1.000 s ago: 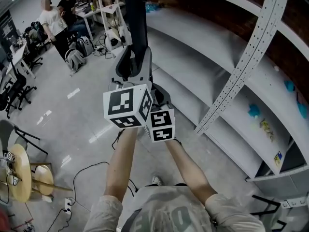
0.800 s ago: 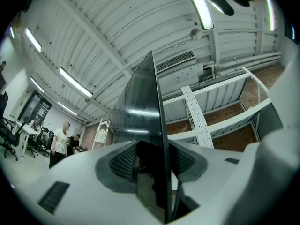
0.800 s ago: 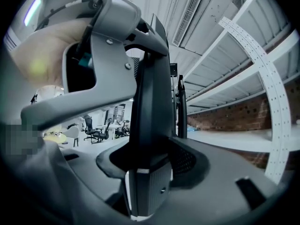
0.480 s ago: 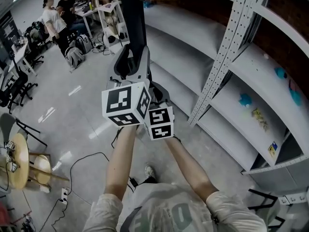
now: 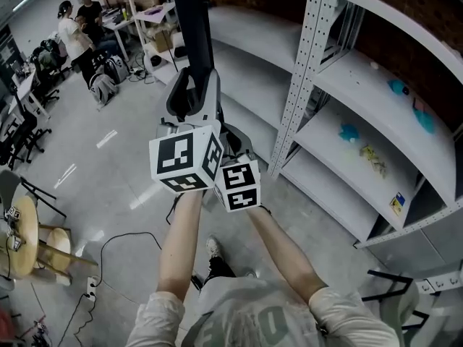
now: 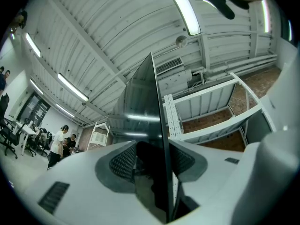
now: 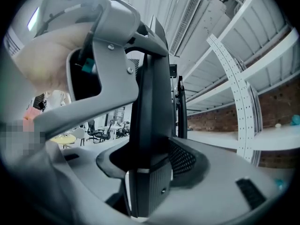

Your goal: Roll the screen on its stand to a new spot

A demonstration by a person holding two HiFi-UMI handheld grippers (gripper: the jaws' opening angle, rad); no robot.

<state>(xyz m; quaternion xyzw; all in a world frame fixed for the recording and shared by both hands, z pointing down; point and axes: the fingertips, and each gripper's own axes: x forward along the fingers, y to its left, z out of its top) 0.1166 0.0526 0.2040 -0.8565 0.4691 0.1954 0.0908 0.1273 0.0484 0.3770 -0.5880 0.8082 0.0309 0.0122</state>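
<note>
The screen (image 5: 189, 20) stands edge-on ahead of me in the head view, a tall dark panel. My left gripper (image 5: 194, 98) reaches up to it, with its marker cube (image 5: 187, 161) nearest me. In the left gripper view the thin dark screen (image 6: 151, 125) runs between the pads, and the left gripper (image 6: 152, 162) is shut on it. My right gripper (image 5: 235, 142) sits just right of and below the left. In its own view the right gripper (image 7: 147, 162) is shut on a thicker dark part of the screen (image 7: 151, 102). The stand's base and wheels are hidden.
A white metal shelf rack (image 5: 311, 63) runs close along the right, with small blue items (image 5: 349, 131) on it. A cable (image 5: 116, 248) trails over the grey floor at lower left by yellow stools (image 5: 22, 237). People (image 5: 72, 31) stand by desks far back left.
The rack's upright and shelves have slid left and nearer in the head view, and my feet have stepped. Both grippers keep the same hold on the screen.
</note>
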